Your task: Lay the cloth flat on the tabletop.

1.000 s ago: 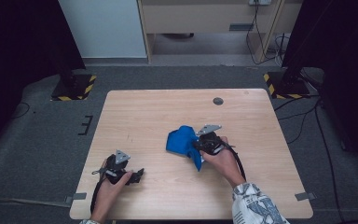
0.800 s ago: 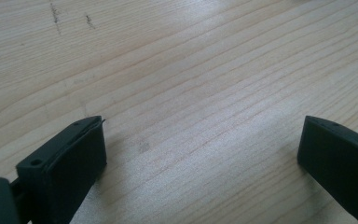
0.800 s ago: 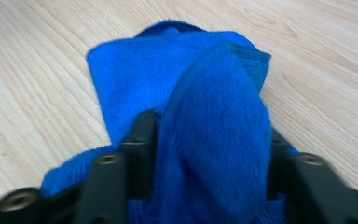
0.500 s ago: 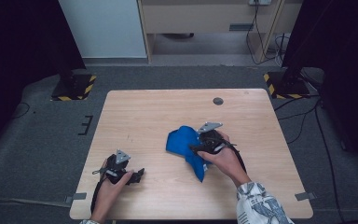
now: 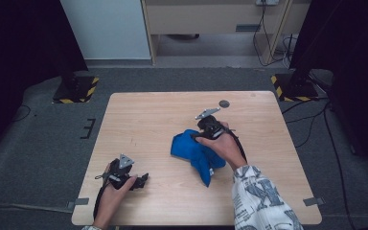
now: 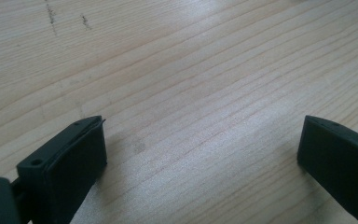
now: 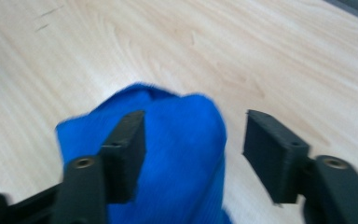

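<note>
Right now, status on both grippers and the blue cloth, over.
Left gripper open, low over bare table. Right gripper open above blue cloth, jaws just closing some, pads not pressing it. Cloth crumpled mid-table. Nothing in the way.

blue cloth (image 5: 194, 149) rumpled on wooden table (image 5: 143, 120).

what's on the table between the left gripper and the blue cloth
Nothing: in the high view, bare wooden table separates the left gripper from the blue cloth.
</note>
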`<state>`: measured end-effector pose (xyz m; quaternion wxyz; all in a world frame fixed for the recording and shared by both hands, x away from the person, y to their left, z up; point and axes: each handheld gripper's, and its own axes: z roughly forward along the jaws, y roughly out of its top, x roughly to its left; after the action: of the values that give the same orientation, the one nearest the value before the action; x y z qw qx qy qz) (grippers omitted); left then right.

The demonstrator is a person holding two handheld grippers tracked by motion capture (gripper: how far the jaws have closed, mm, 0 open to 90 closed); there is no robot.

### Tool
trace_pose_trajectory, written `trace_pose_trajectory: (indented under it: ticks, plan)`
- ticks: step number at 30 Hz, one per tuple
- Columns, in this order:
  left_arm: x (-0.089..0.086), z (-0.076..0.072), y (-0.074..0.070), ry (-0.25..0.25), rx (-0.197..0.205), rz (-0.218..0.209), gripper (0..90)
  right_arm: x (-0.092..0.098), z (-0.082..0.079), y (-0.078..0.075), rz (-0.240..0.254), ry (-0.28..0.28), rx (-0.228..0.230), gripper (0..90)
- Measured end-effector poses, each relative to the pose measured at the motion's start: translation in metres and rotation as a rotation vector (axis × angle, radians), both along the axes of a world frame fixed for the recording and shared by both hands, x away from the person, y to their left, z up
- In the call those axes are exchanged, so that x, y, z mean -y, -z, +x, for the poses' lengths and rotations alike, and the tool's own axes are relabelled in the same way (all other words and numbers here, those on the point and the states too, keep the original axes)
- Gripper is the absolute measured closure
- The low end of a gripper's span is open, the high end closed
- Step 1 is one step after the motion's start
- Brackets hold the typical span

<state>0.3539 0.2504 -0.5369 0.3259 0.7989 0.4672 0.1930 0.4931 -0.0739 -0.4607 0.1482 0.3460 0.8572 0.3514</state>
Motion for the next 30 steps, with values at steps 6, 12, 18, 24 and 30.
trace_pose_trajectory:
  ticks: [6, 12, 18, 24, 30]
  plan:
    - [0.0, 0.0, 0.0, 0.004, 0.0, -0.003, 0.5, -0.015, 0.028, 0.0, 0.012, -0.003, -0.012, 54.4]
    - [0.0, -0.001, 0.0, 0.006, 0.0, -0.002, 0.6, -0.026, 0.045, 0.016, 0.008, 0.018, -0.038, 62.3]
    - [0.0, -0.001, 0.0, 0.008, -0.001, 0.0, 0.6, -0.029, 0.05, 0.035, -0.008, 0.01, -0.059, 60.0]
    - [0.0, -0.001, 0.0, 0.009, -0.001, 0.001, 0.7, -0.032, 0.049, 0.051, -0.021, 0.023, -0.086, 48.2]
    - [0.0, -0.001, 0.0, 0.009, -0.001, 0.002, 0.6, -0.035, 0.051, 0.061, -0.038, 0.037, -0.108, 43.5]
